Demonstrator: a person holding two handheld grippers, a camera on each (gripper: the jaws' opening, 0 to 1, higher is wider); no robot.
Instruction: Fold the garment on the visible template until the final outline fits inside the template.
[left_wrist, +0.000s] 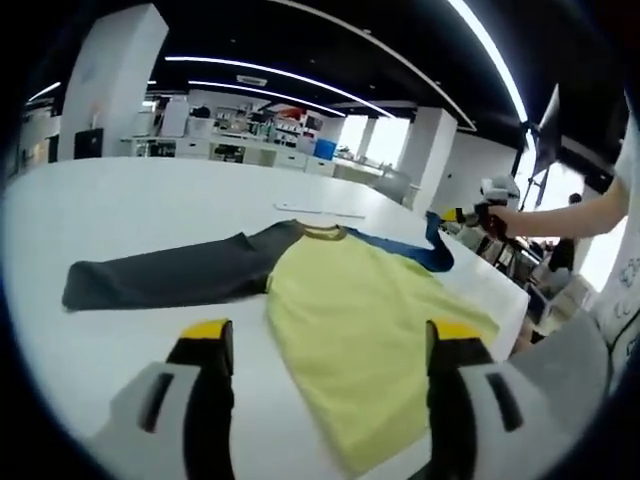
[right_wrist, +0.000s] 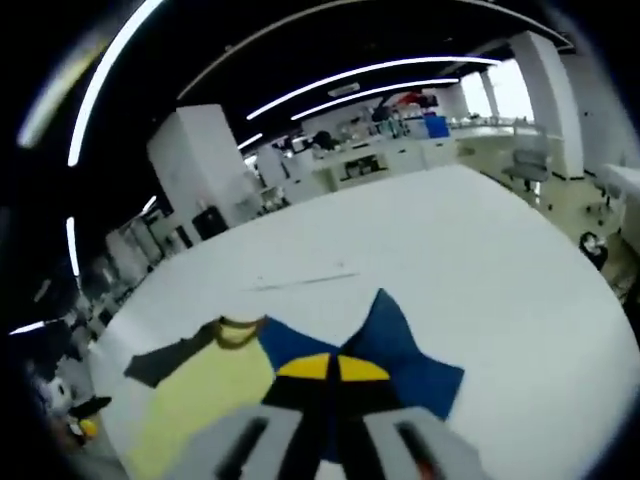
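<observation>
A shirt with a yellow-green body (left_wrist: 350, 310) lies flat on the white table (left_wrist: 150, 210). Its dark grey sleeve (left_wrist: 170, 275) stretches out to the left. The blue sleeve (left_wrist: 425, 250) is drawn up off the table toward my right gripper (left_wrist: 478, 215), which a person's hand holds. In the right gripper view, my right gripper (right_wrist: 332, 362) is shut on the blue sleeve (right_wrist: 405, 360), with the yellow body (right_wrist: 200, 400) and collar (right_wrist: 238, 332) to its left. My left gripper (left_wrist: 330, 335) hovers open over the shirt's near part. A faint thin line (left_wrist: 320, 209) marks the table beyond the collar.
The table edge (left_wrist: 515, 290) runs close to the shirt's right side, where a person's arm (left_wrist: 570, 212) reaches in. Bare white tabletop (right_wrist: 450, 240) spreads beyond the shirt. White pillars (left_wrist: 105, 80) and workbenches (left_wrist: 240, 150) stand far behind.
</observation>
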